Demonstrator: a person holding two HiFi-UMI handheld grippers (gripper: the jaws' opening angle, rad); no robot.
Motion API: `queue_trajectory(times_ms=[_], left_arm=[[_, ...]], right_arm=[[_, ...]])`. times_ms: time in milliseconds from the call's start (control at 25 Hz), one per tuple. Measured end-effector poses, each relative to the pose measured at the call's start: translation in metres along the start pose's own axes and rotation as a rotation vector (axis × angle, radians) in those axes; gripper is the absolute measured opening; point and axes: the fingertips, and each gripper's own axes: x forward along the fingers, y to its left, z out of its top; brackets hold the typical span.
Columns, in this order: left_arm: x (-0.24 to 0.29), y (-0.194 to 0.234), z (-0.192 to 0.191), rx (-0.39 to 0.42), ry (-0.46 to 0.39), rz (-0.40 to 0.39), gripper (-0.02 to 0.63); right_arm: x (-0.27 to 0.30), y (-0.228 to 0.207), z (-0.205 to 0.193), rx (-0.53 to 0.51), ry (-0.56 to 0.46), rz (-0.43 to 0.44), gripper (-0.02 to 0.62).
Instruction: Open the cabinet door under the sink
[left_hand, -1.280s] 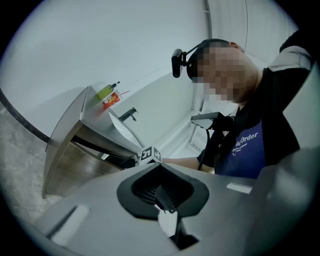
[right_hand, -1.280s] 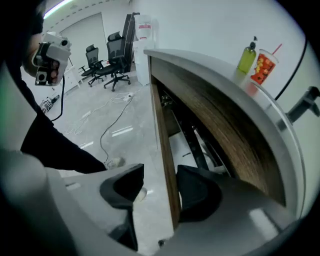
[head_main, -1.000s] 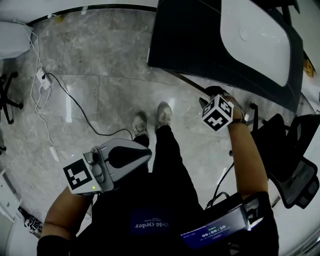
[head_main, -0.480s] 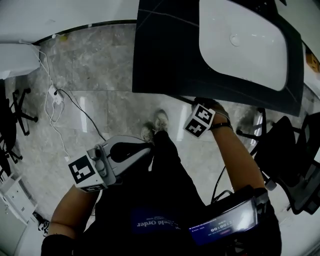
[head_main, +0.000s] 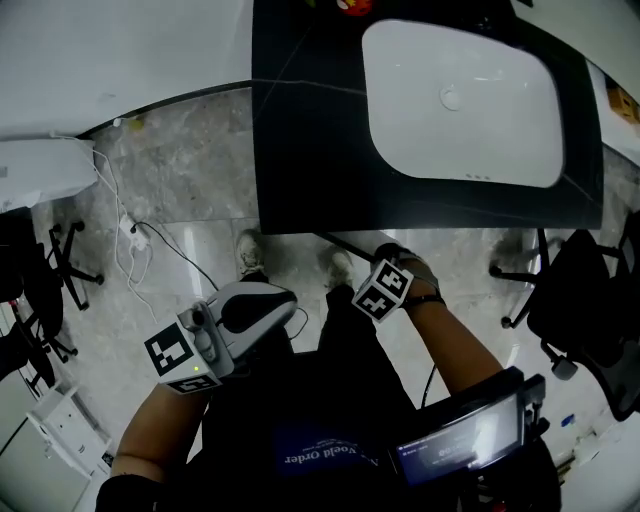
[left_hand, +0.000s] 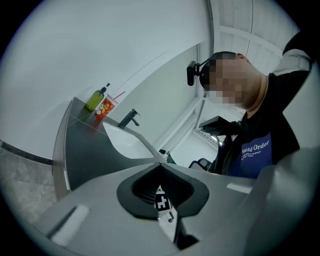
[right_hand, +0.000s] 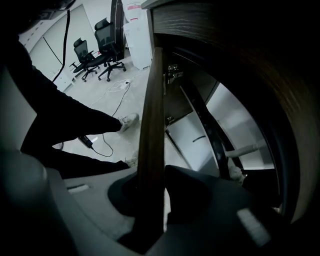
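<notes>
We see the left gripper (left_hand: 161, 166), jaws meeting at the tips, empty. Ahead and to its left lies a dark countertop (left_hand: 82, 150) with white basin (left_hand: 127, 142), black faucet (left_hand: 129, 118), green bottle (left_hand: 96, 99) and red cup (left_hand: 106, 107). A person (left_hand: 257, 150) stands to its right.

**Grey stone floor, white walls, chairs on both sides**

On my feed the floor (head_main: 200, 190) is polished grey stone tile, bright enough overhead to leave pale glare streaks across it. A white wall (head_main: 120, 60) meets it along a dark skirting line (head_main: 180, 100) that runs up to the left edge of the dark bench (head_main: 300, 130). A white cable (head_main: 125, 230) trails over the tiles near that edge. I see black office chairs (head_main: 585, 300) off the bench's right corner, another chair (head_main: 55, 265) at far left, and a low white unit (head_main: 55, 450) beyond it.
</notes>
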Motion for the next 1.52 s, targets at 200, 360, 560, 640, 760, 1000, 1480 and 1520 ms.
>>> queue_trajectory(times_ms=[200, 360, 560, 640, 760, 1000, 1480, 1520], left_arm=[[0.004, 0.014, -0.005, -0.004, 0.034, -0.127, 0.0], [-0.018, 0.025, 0.002, -0.023, 0.063, -0.217, 0.0], [-0.073, 0.058, 0.019, -0.002, 0.158, -0.286, 0.0], [-0.09, 0.072, 0.027, 0.026, 0.198, -0.307, 0.0], [-0.109, 0.09, 0.041, 0.057, 0.231, -0.343, 0.0], [-0.117, 0.082, 0.042, 0.063, 0.282, -0.46, 0.0], [-0.095, 0.031, 0.016, 0.117, 0.415, -0.54, 0.0], [-0.094, 0.027, 0.018, 0.117, 0.412, -0.545, 0.0]], right_arm=[[0.002, 0.009, 0.001, 0.07, 0.031, -0.01, 0.066], [0.004, 0.028, -0.004, 0.164, 0.081, -0.012, 0.066], [0.006, 0.034, -0.008, 0.279, 0.145, -0.031, 0.069], [0.007, 0.035, -0.009, 0.315, 0.175, -0.036, 0.071], [0.009, 0.042, -0.005, 0.374, 0.213, -0.037, 0.072], [0.014, 0.081, 0.014, 0.506, 0.206, -0.004, 0.067], [0.025, 0.123, 0.052, 0.733, 0.041, -0.003, 0.069], [0.024, 0.126, 0.053, 0.741, 0.039, 0.0, 0.069]])
